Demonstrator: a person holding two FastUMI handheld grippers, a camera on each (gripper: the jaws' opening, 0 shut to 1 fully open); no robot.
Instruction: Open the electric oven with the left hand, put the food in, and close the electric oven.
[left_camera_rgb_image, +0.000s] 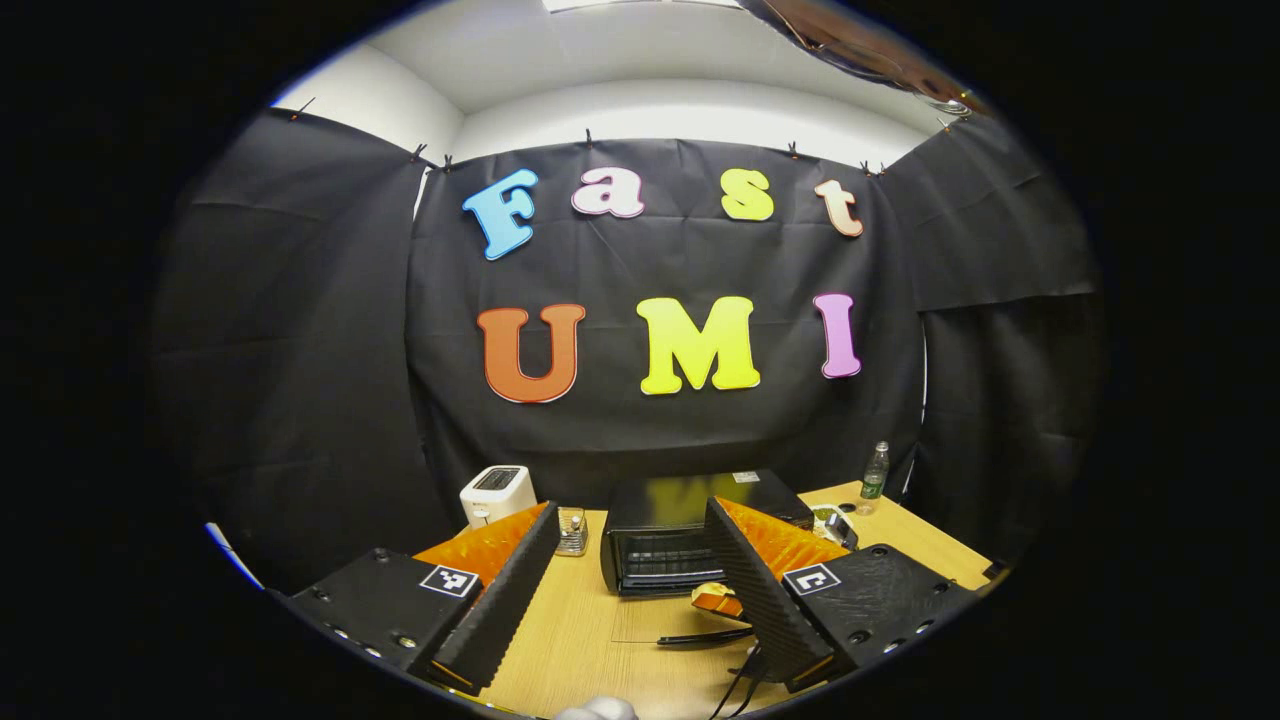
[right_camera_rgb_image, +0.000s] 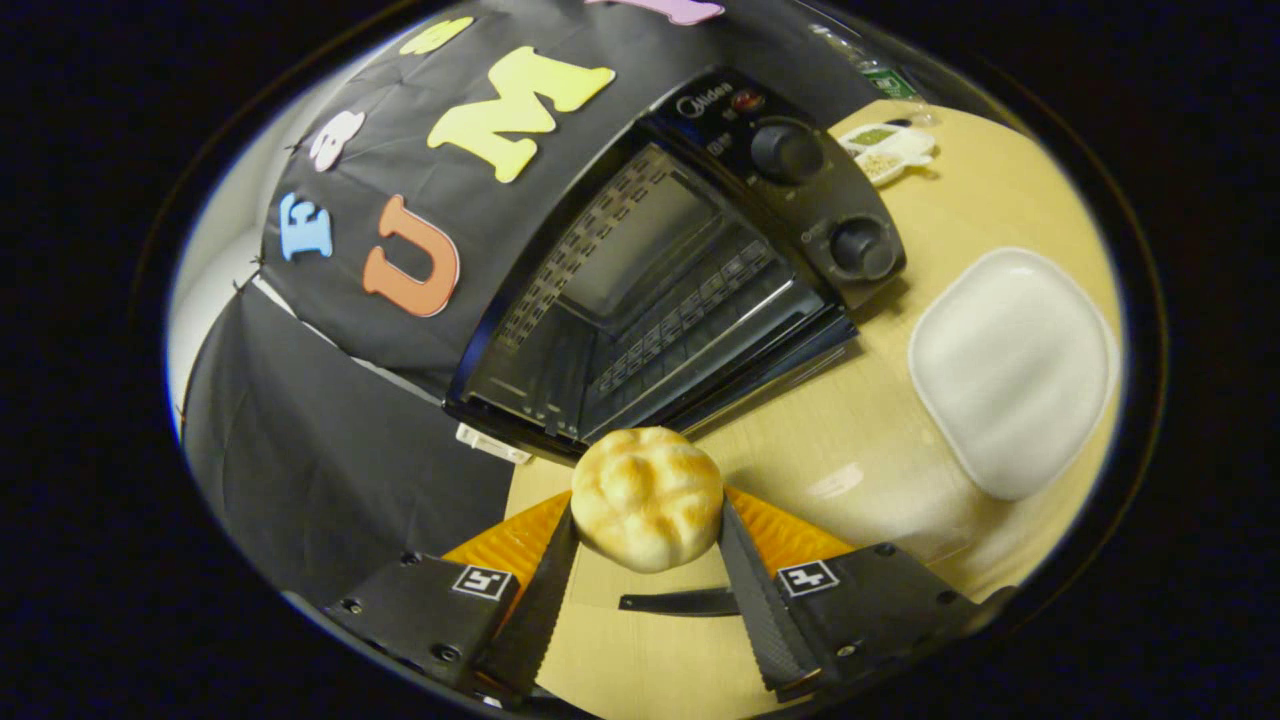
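Note:
The black electric oven (left_camera_rgb_image: 655, 535) stands at the middle of the wooden table with its glass door folded down flat, the door handle (left_camera_rgb_image: 705, 636) nearest me. My left gripper (left_camera_rgb_image: 630, 510) hangs open and empty in front of it, back from the door. In the right gripper view the oven (right_camera_rgb_image: 650, 270) shows its wire rack inside and two knobs on its right side. My right gripper (right_camera_rgb_image: 647, 510) is shut on a round golden bread bun (right_camera_rgb_image: 647, 495), held above the lowered door just before the oven mouth. The door handle (right_camera_rgb_image: 680, 601) lies below the bun.
A white toaster (left_camera_rgb_image: 497, 493) and a small glass jar (left_camera_rgb_image: 572, 530) stand left of the oven. A plastic bottle (left_camera_rgb_image: 875, 472) and a small condiment dish (right_camera_rgb_image: 890, 145) sit at the back right. An empty white plate (right_camera_rgb_image: 1010, 370) lies right of the oven on the table (right_camera_rgb_image: 830, 440).

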